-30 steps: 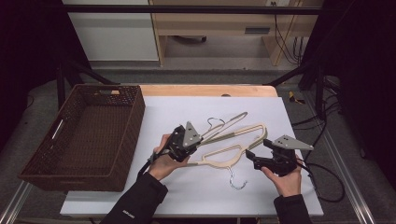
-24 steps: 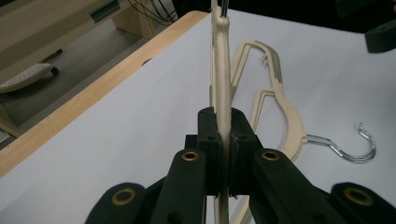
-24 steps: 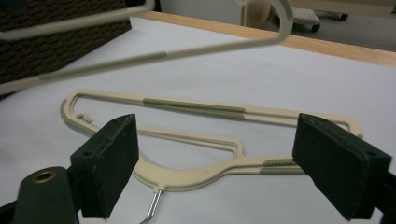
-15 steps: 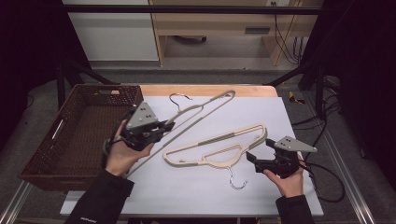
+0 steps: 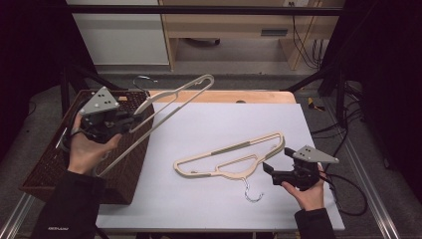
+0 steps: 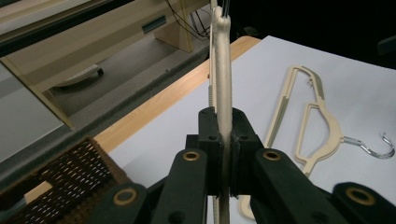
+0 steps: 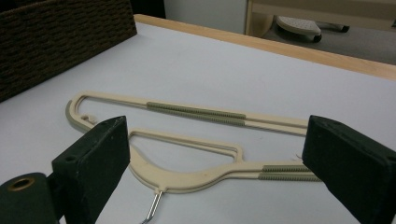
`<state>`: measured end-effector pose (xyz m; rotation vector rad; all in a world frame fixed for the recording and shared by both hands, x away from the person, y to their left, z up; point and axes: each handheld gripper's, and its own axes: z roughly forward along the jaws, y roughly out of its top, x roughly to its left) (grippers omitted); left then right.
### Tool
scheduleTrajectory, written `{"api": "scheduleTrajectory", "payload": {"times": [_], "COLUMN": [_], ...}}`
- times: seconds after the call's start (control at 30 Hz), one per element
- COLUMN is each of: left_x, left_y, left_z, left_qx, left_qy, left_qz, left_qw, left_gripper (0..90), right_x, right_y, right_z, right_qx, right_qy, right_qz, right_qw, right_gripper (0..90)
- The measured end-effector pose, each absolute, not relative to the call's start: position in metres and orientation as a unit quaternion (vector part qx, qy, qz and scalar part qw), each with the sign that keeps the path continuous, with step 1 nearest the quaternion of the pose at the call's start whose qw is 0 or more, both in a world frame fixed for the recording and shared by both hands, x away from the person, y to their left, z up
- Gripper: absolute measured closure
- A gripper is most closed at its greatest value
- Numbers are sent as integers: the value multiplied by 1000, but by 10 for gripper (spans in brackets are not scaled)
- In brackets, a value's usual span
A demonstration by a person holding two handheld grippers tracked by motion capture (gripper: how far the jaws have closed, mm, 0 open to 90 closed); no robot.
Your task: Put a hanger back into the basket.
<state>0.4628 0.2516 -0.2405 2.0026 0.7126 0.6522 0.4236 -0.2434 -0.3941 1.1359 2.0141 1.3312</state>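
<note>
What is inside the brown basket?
The brown basket looks mostly empty: dark woven bottom and, in the left gripper view, a pale wooden piece at one edge. The left gripper, its hand and the raised hanger cover part of it.

floor [image 5: 239, 64]: grey carpet | wooden desk [image 5: 259, 25] at rear | white cabinet [image 5: 119, 35] left | surroundings dark

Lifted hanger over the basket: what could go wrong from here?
1. The left gripper pinches the lifted hanger at one thin bar, so it may swivel or slip.
2. Its long lower end could catch the basket rim.
3. The right gripper is open beside the second hanger; a nudge could shift it.
</note>
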Motion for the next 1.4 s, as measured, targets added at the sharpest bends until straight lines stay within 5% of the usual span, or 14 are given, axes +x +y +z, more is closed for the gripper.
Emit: {"api": "scheduleTrajectory", "payload": {"times": [1.4], "left_x": [502], "left_y": [418], "left_z": [-309], "left_qx": [785], "left_qy": [412], "left_qz": [250], "left_qw": [389], "left_gripper": [860], "right_x": [426], "right_y": [-240], "right_z": [-399], "right_qx": [413], "right_qy": [742], "right_qz": [467], "right_qw": [246], "right_gripper": [74]}}
